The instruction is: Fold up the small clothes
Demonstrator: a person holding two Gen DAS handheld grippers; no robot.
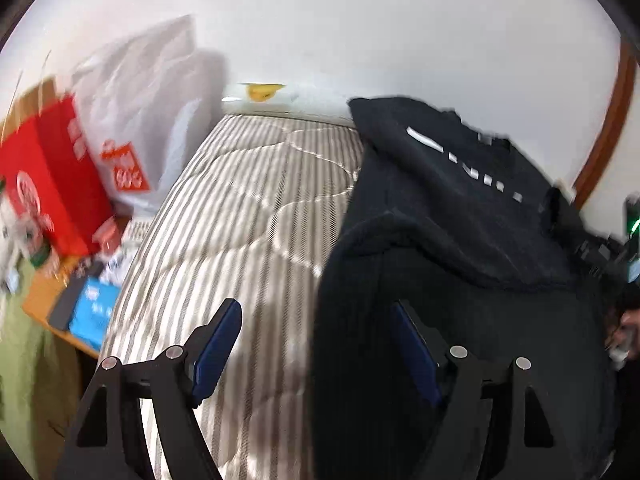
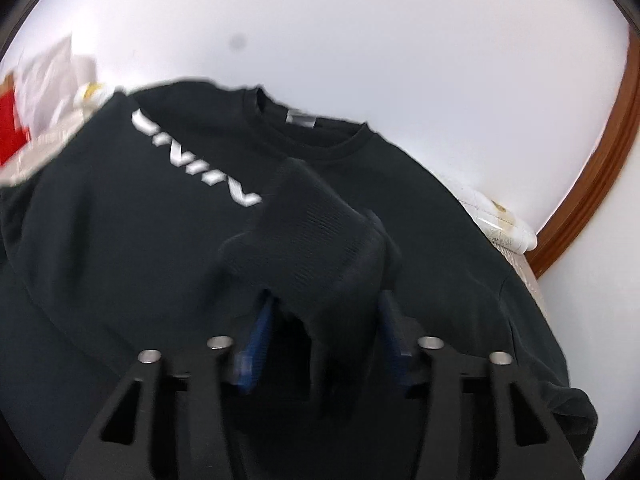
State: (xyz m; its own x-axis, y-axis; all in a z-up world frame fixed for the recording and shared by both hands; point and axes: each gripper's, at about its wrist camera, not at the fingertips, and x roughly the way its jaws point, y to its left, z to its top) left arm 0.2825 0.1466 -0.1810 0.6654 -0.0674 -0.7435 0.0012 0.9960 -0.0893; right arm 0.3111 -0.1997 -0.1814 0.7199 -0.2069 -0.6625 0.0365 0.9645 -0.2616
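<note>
Black shirt [image 2: 132,216] with white letters [image 2: 192,160] spread on striped bed [image 1: 240,216], neck hole far, near white wall [image 1: 360,28]. Part of shirt bunched up, lifted.

Left gripper [image 1: 316,344]: jaws wide apart, nothing between blue pads [image 1: 218,344]. Left finger over bed, right finger against dark cloth at right.

Right gripper [image 2: 322,308]: black fold [image 2: 320,240] of shirt draped between blue pads; gap each side, cannot tell if pinched.

Red box [image 1: 52,176], white bag [image 1: 148,120], blue pack [image 1: 94,312] at left beside bed. Brown wood trim [image 2: 600,152] at far right. All blurry.
</note>
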